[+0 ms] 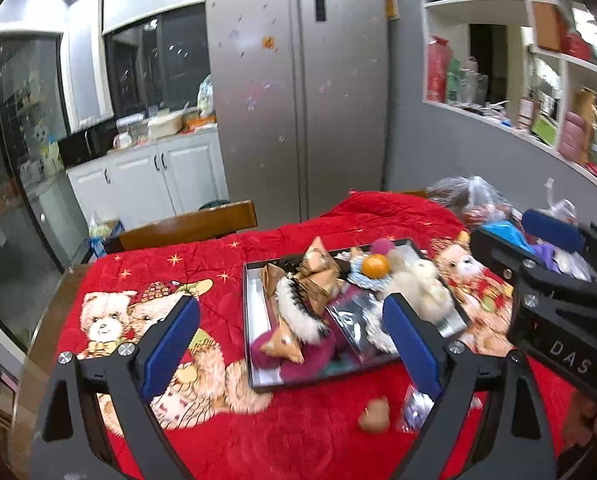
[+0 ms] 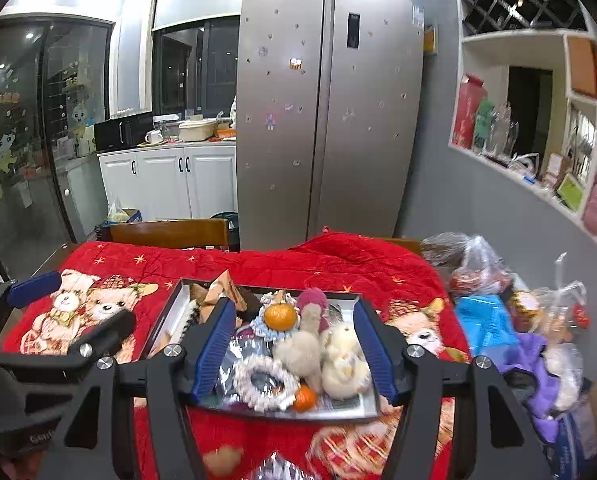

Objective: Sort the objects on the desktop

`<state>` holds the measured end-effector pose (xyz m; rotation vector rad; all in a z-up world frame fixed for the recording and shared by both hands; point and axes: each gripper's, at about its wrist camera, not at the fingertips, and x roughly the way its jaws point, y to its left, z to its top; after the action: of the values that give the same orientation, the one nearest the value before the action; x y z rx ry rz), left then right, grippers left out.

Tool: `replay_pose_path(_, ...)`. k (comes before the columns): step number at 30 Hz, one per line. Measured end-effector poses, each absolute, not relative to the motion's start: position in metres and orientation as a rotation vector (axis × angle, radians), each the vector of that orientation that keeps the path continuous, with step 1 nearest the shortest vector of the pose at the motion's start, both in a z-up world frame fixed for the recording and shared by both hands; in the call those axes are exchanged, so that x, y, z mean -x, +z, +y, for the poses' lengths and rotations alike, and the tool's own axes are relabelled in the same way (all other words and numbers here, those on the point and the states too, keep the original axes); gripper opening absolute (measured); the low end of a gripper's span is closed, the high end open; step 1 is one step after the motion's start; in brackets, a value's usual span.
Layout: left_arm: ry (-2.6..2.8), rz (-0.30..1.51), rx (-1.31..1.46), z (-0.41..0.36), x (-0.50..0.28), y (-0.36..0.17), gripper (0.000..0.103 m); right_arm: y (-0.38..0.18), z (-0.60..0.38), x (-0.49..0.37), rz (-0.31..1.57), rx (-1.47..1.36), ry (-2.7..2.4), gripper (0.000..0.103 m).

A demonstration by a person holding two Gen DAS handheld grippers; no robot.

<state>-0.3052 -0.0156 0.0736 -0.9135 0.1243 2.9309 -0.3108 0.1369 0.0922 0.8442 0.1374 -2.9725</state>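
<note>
I see one red blanket (image 2: 258, 264) covering the table, and on it one open tray (image 1: 254, 308) at twelve o'clock from both claws. Heaped in it I count two orange balls (image 2: 280, 316), two cream plush toys (image 2: 344, 360), one white scrunchie (image 2: 260, 382) and several folded brown paper shapes (image 1: 318, 276), though blur may hide more. One small tan lump (image 1: 374, 414) lies loose at six o'clock of the tray. My left gripper (image 1: 294, 344) and right gripper (image 2: 296, 354) both hang released, nothing between the pads.
</note>
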Motion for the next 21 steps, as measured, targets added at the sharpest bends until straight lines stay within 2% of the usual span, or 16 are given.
replay_pose_path(2, 2.962, 0.156, 0.871, -0.013, 0.276, 0.081, 0.103, 0.103, 0.136, 0.287, 0.124, -0.8, -2.976, 0.076)
replay_pose_path(3, 2.98, 0.163, 0.856, -0.011, 0.262, 0.084, 0.103, 0.107, 0.136, 0.272, 0.114, -0.771, -2.978, 0.077)
replay_pose_path(8, 3.011, 0.081, 0.796, -0.011, 0.185, 0.091, 0.103, 0.115, 0.134, 0.208, 0.117, -0.701, -2.99, 0.077)
replay_pose_path(13, 3.039, -0.054, 0.772, -0.017, 0.122, 0.075, 0.103, 0.111, 0.143, 0.148, 0.072, -0.662, -3.002, 0.078)
replay_pose_path(16, 3.031, -0.145, 0.769, -0.019, 0.087, 0.056, 0.103, 0.099, 0.149, 0.112, 0.035, -0.641, -3.01, 0.081)
replay_pose_path(21, 3.079, -0.141, 0.845, -0.016, 0.053, 0.025, 0.103, 0.064, 0.158, 0.068, 0.043, -0.692, -3.022, 0.082)
